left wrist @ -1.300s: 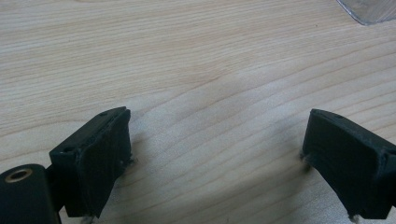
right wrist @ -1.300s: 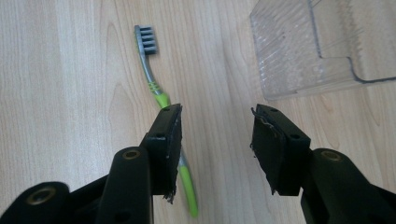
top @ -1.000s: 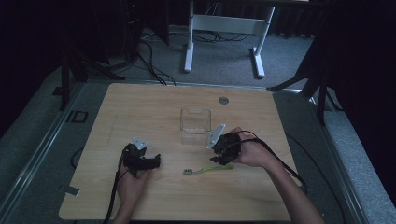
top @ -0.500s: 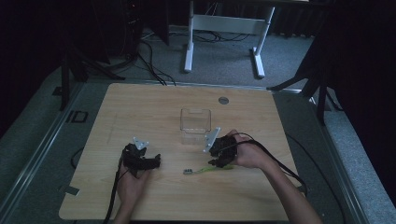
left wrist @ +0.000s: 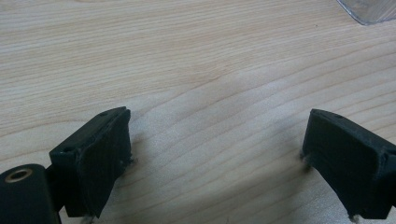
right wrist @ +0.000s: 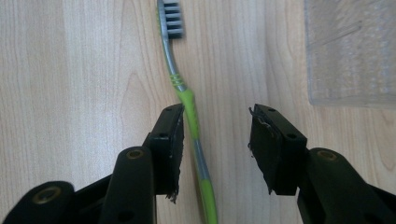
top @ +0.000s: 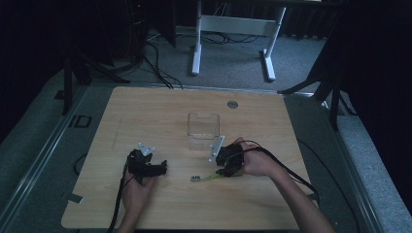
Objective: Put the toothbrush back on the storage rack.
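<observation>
Two grippers are at work on the wooden table (top: 145,111); notes run left to right across the high view.

Left gripper (top: 147,165): unchanged from a second ago, resting low on the table at the same spot. In the left gripper view its jaws are spread wide with bare wood between them; they hold and touch nothing. A corner of the clear container (left wrist: 369,10) sits at the top right edge of that view.

Toothbrush (top: 206,177): green and grey, lying flat on the table in front of the clear container (top: 203,130), head toward the left gripper's side, handle end under the right gripper. It lies where it lay a second ago.

Right gripper (top: 227,164): it has crept slightly toward the toothbrush since the earlier frames and now sits over the handle. In the right gripper view the toothbrush (right wrist: 187,102) runs up between the jaws, handle just beside the inner face of the view's left jaw; whether they touch I cannot tell. The view's other jaw stands clear of it. Jaws about half open, hardly changed, not yet pinching.

Judgement: the approach is nearly complete and the pick-up is the step in hand. Next move calls for closing squarely on the thin handle; off-centre as it is, the handle could slide or roll on contact.
</observation>
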A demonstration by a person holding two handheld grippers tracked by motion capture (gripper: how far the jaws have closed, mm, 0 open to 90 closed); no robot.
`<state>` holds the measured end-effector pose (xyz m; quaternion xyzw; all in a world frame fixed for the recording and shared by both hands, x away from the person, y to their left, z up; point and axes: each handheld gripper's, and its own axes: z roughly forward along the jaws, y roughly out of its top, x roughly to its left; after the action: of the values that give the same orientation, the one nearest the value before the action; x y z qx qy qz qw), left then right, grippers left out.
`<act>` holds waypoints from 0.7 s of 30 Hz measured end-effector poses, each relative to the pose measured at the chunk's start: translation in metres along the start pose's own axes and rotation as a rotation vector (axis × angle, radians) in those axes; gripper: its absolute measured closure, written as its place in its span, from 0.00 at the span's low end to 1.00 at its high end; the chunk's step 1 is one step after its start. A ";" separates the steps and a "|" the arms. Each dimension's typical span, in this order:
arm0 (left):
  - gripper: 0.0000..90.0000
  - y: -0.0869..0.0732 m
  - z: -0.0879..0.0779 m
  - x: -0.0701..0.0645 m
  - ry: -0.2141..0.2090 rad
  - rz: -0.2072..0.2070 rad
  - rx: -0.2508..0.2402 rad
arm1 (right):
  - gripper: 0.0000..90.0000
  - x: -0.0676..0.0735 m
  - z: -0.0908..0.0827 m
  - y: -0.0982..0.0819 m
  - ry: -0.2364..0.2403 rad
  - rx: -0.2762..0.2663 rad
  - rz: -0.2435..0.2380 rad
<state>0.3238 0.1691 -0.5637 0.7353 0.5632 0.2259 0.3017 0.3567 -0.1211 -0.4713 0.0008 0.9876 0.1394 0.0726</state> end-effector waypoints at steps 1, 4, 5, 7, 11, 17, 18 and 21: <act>0.09 0.000 0.000 0.000 0.000 0.000 0.000 | 0.61 0.000 0.001 0.000 0.002 0.004 -0.001; 0.09 0.000 0.000 0.000 0.000 -0.001 0.000 | 0.62 0.001 0.005 0.001 0.012 0.018 -0.007; 0.09 0.000 0.000 0.000 0.000 -0.001 0.000 | 0.63 0.001 0.005 0.001 0.015 0.022 -0.007; 0.09 0.000 0.000 0.000 0.000 0.000 0.000 | 0.63 0.001 0.007 0.001 0.022 0.030 -0.014; 0.09 0.000 0.000 0.000 0.000 0.000 0.001 | 0.64 0.001 0.009 0.001 0.029 0.042 -0.019; 0.09 0.000 0.000 0.000 0.000 0.000 0.000 | 0.66 0.001 0.013 0.001 0.035 0.059 -0.033; 0.09 0.000 0.000 0.000 0.000 0.000 0.001 | 0.66 0.001 0.014 0.001 0.036 0.063 -0.032; 0.09 0.000 0.000 0.000 0.000 0.000 0.000 | 0.66 0.001 0.016 0.001 0.043 0.069 -0.038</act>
<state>0.3238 0.1691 -0.5637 0.7354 0.5632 0.2261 0.3015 0.3578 -0.1154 -0.4867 -0.0184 0.9930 0.1036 0.0540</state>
